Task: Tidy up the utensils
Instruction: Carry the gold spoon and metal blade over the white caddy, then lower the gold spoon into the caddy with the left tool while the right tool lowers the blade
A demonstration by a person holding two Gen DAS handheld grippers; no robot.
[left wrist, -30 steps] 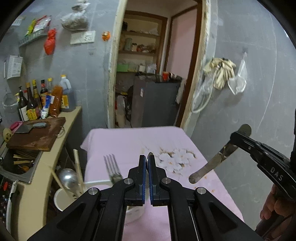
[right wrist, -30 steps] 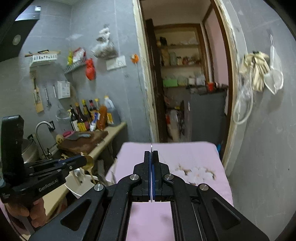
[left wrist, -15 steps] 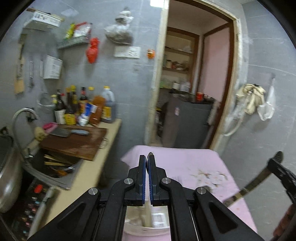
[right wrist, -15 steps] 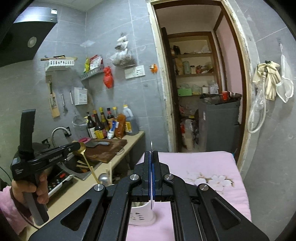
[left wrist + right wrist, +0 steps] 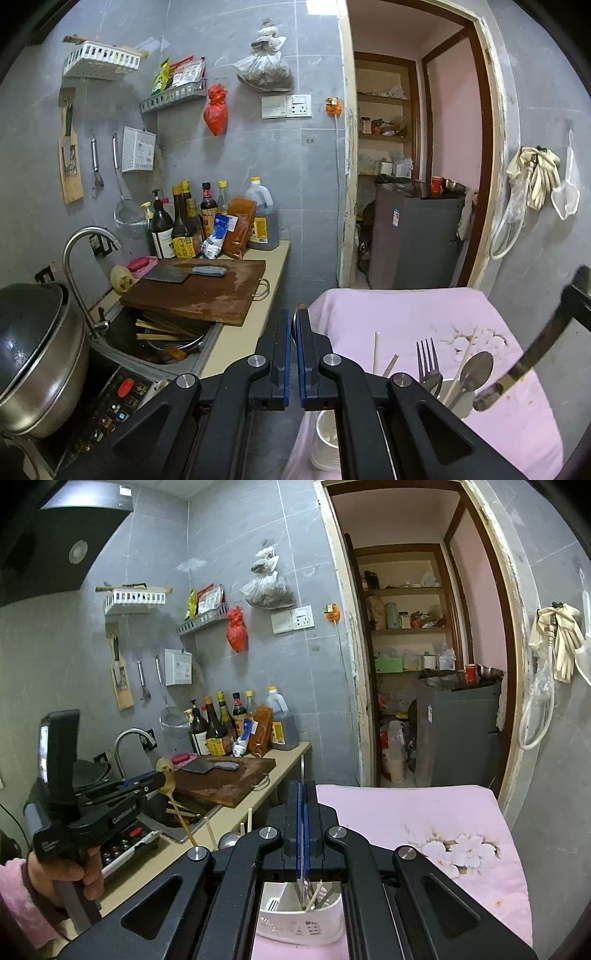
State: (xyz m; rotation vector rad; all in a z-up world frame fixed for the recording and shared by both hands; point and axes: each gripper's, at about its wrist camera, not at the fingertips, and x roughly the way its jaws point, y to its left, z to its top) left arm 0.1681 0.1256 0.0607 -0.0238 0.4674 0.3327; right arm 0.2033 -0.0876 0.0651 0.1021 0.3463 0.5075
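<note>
My left gripper (image 5: 294,317) is shut on a gold spoon; its bowl (image 5: 165,766) and thin handle hang from the gripper in the right wrist view (image 5: 157,779). My right gripper (image 5: 303,786) is shut on a table knife, seen edge-on; in the left wrist view the knife (image 5: 517,369) slants down toward the white utensil holder (image 5: 327,439). The holder (image 5: 295,923) stands on the pink-covered table and holds a fork (image 5: 426,360), a steel spoon (image 5: 476,367) and chopsticks (image 5: 376,352).
A kitchen counter (image 5: 251,321) lies to the left with a wooden cutting board (image 5: 199,291), a cleaver, sauce bottles (image 5: 192,225), a sink with dishes (image 5: 162,336) and a pot (image 5: 33,354). The pink tablecloth (image 5: 424,812) runs to the doorway. A grey wall (image 5: 554,775) stands right.
Both grippers rose and pulled back. The left view swung left over the counter, then the holder with fork and spoon came into its lower right. The knife stays gripped on the right.
</note>
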